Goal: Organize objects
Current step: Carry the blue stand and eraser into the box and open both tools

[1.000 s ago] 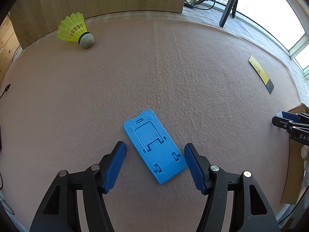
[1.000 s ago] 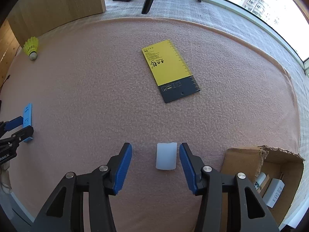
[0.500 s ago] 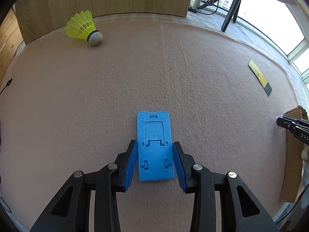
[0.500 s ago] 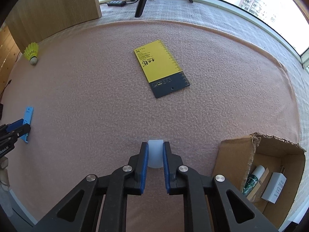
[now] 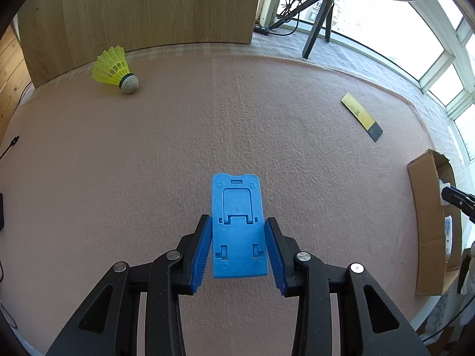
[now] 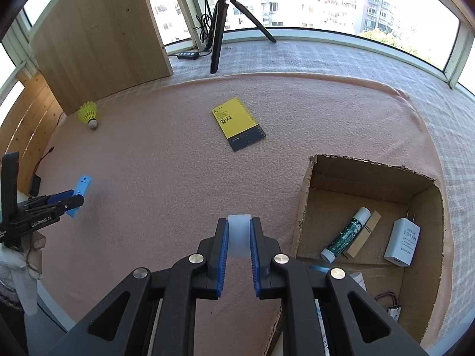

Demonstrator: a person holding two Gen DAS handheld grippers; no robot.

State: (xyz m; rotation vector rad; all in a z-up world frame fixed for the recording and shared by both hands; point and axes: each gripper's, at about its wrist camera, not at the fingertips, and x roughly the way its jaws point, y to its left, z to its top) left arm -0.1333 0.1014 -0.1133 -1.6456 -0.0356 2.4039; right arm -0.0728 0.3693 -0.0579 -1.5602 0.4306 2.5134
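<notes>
Pink blanket (image 6: 166, 178) by windows. Left gripper (image 5: 237, 249) clamps blue phone stand (image 5: 237, 225), lifted; right gripper (image 6: 239, 240) clamps translucent cap (image 6: 238, 234) near cardboard box (image 6: 350, 175). Thin-edge grips may slip.

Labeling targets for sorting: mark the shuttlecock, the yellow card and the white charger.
shuttlecock (image 5: 129, 84), left wrist view, on its grey cork tip.
yellow card (image 6: 234, 120), right wrist view, on its yellow face.
white charger (image 6: 402, 244), right wrist view, on its body, in the box.
</notes>
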